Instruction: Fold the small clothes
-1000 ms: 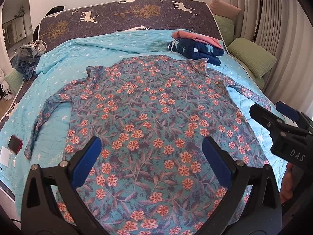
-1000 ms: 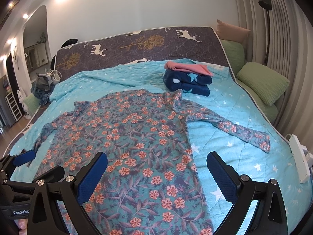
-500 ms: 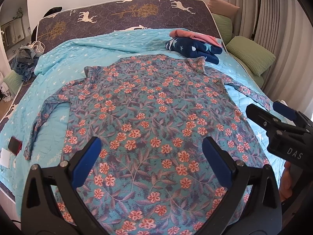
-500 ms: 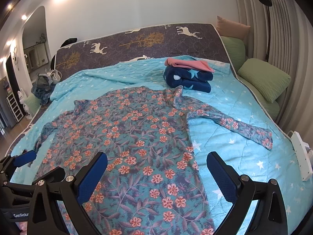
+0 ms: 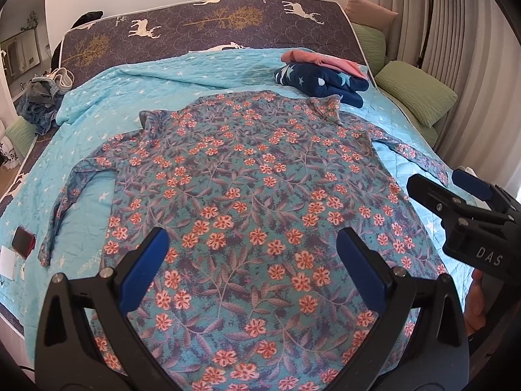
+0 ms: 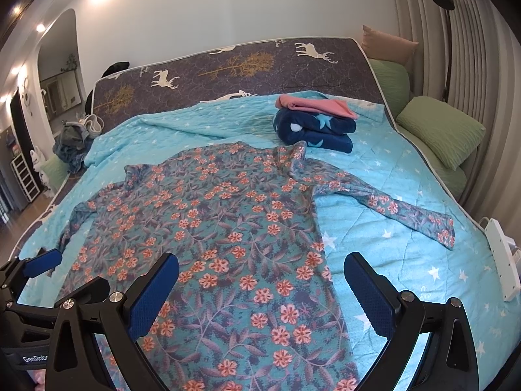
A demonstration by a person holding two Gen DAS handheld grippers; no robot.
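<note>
A long-sleeved teal shirt printed with coral flowers and grey-purple leaves [image 5: 247, 195] lies spread flat on a light-blue quilted bedspread dotted with white stars [image 6: 407, 176]. The collar points toward the headboard end; the hem lies nearest both grippers. One sleeve extends straight out to the right [image 6: 407, 211]; the other bends down along the left side of the body [image 5: 62, 202].

The left gripper [image 5: 254, 267], black-framed with blue pads, hovers above the lower body of the shirt. Its jaws are spread wide and hold nothing. The right gripper [image 6: 260, 286], of the same build, hovers above the shirt's right hem edge. Its jaws are likewise spread wide and hold nothing. Each gripper appears at the edge of the other's wrist view.

Beyond the collar, a folded navy garment with pale star shapes [image 6: 314, 128] rests on the bedspread, with a folded pink garment [image 6: 314, 106] on top of it. A dark mattress cover printed with white deer and gold trees [image 5: 208, 22] is exposed at the far end. Green pillows [image 6: 439, 130] lie along the right side. A red phone [image 5: 23, 241] lies near the left bed edge. A white power strip [image 6: 503, 254] sits at the right bed edge.
</note>
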